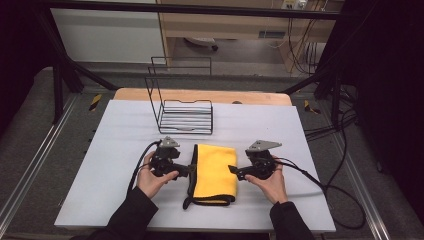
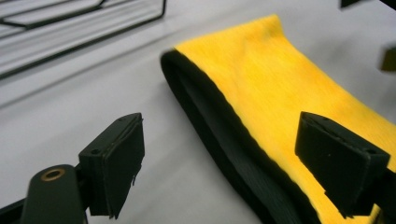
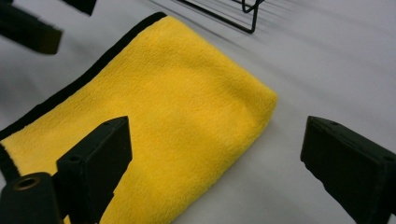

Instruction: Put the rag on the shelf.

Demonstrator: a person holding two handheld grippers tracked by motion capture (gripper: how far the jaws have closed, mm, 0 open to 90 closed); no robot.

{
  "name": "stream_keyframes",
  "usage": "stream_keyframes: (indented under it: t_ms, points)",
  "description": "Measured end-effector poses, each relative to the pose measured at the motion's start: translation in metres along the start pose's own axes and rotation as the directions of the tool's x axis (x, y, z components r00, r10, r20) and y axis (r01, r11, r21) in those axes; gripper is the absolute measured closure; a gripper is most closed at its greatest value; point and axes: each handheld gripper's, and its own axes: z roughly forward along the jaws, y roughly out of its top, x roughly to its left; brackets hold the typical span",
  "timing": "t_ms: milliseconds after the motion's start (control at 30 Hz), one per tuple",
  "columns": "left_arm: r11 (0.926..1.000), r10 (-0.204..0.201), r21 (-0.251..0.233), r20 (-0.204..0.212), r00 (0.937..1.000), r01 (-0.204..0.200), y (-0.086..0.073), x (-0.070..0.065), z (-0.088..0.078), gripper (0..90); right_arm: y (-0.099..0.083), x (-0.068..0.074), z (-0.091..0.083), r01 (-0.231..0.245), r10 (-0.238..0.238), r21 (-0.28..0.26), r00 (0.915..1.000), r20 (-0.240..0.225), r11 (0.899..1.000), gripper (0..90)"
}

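**Two spread grippers flank one folded yellow cloth**

A single folded yellow microfibre cloth with black edging lies flat on the pale grey tabletop, between the two grippers. The person's left gripper sits just beside the cloth's black-edged side, and the right gripper sits just beside the opposite, folded side. Each gripper is held in one hand, left hand and right hand, with dark sleeves coming in from below.

In the left gripper view, the jaws stand wide apart and pinch nothing. The cloth's black border runs up through the gap between them, and the yellow face passes behind the right-hand jaw; the left-hand jaw is over bare tabletop.

In the right gripper view, the jaws are likewise spread and hold nothing. The cloth's rounded folded edge lies in the gap between them; the yellow surface extends behind the left-hand jaw, while the right-hand jaw is over bare tabletop.

Beyond both sets of jaws, well apart from the cloth, stands one black wire rack.

Counted: one cloth, one rack, two grippers.
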Motion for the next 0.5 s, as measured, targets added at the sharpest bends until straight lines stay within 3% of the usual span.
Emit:
stream_keyframes:
  t_ms: [133,300,333,367,467,500]
  points:
    - [0.9999,-0.015,0.003,-0.062,0.998,0.015,0.02,0.015,0.019,17.5,-0.005,0.005,-0.004,0.009,-0.009,0.019,1.0,-0.001,1.0,4.5]
    - [0.9979,-0.065,-0.005,-0.075,0.9951,0.065,0.031,0.027,0.041,28.5,-0.009,0.008,-0.008,-0.004,0.004,0.007,1.0,-0.007,1.0,5.5]
    - [0.9975,-0.071,0.003,-0.078,0.9944,0.071,0.033,0.028,0.046,30.5,-0.012,0.003,-0.01,-0.042,0.041,-0.028,0.999,-0.016,0.999,6.7]
    - [0.9975,-0.067,0.018,-0.082,0.9943,0.069,0.034,0.029,0.052,31.5,-0.013,0.001,-0.011,-0.055,0.055,-0.017,0.9984,-0.009,0.998,6.2]
    - [0.9965,-0.066,0.046,-0.081,0.9945,0.07,0.035,0.027,0.065,34.5,-0.015,-0.001,-0.012,-0.055,0.055,-0.016,0.9985,0.006,0.998,6.6]
    - [0.9958,-0.07,0.055,-0.07,0.9951,0.073,0.035,0.025,0.07,39.1,-0.017,-0.004,-0.014,-0.065,0.065,-0.022,0.9978,0.004,0.998,6.6]
